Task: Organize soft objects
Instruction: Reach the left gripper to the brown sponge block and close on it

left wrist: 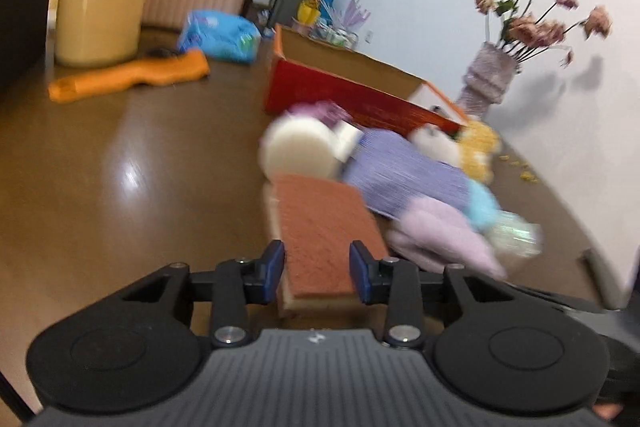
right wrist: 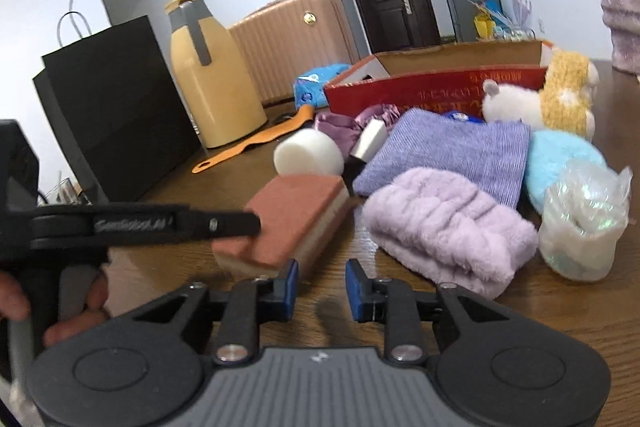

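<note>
1. Up front, the left tongs (left wrist: 317, 271) are clenched on the near end of the terracotta-topped rectangular foam sponge (left wrist: 320, 231), blue pads pressing both sides.
2. Meanwhile the right tongs (right wrist: 321, 290) stand released over the brown wooden desk (right wrist: 328, 307), nothing between the pads (that sponge (right wrist: 296, 215) lies just beside the left pad).
3. Behind it lie a white foam cylinder (right wrist: 309, 151), a purple ribbed cloth (right wrist: 448, 155) and a fluffy lilac towel (right wrist: 444, 227), before the red cardboard box (right wrist: 432, 89).

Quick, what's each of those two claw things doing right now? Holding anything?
Left gripper: closed on the near end of the reddish-brown-topped sponge.
Right gripper: jaws apart, nothing between them, only bare table.
</note>
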Motion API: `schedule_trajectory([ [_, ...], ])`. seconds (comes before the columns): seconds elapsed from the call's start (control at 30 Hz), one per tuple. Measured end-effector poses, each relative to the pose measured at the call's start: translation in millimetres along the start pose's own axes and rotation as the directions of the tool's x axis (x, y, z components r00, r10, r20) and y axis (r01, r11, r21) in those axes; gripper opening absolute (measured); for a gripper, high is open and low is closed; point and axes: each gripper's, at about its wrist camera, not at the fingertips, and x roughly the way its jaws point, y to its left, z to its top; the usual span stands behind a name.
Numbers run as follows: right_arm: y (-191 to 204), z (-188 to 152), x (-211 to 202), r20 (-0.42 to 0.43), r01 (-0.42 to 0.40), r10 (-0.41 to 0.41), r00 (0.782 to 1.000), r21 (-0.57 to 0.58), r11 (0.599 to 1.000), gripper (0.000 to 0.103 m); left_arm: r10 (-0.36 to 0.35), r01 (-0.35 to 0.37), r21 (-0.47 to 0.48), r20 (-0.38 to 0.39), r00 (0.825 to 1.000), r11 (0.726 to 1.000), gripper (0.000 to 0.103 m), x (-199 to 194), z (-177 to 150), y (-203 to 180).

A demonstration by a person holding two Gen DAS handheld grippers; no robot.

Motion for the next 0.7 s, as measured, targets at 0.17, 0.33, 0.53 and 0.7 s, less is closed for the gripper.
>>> schedule_trajectory([
  [0.17,-9.6,-10.0,-31.0,0.051,0.114,-0.111,0.993,-0.068,0.991,0.029,-0.118,0.120,0.068,-0.030,0.993,0.990,0.058,-19.2,-24.9,-29.7],
  [0.33,-28.5,-17.9,-40.1,0.018,0.015,-0.017,1.000,0.098,0.995,0.031,-0.032,-0.002,0.241,0.137,0.990,0.970,0.076,-15.4,12.6,-23.9],
  [0.53,-9.7,-18.3,-21.9,0.061,-0.060,0.053,0.997,0.115,0.992,0.031,-0.117,0.130,0.178,-0.082,0.990,0.975,0.058,42.6,46.2,2.2],
  [0.7,-24.1,-15.6,-9.8,0.054,-0.067,0.055,0.997,0.259,0.964,0.032,-0.094,0.103,0.074,-0.108,0.990,0.992,0.053,25.4,27.6,7.5],
])
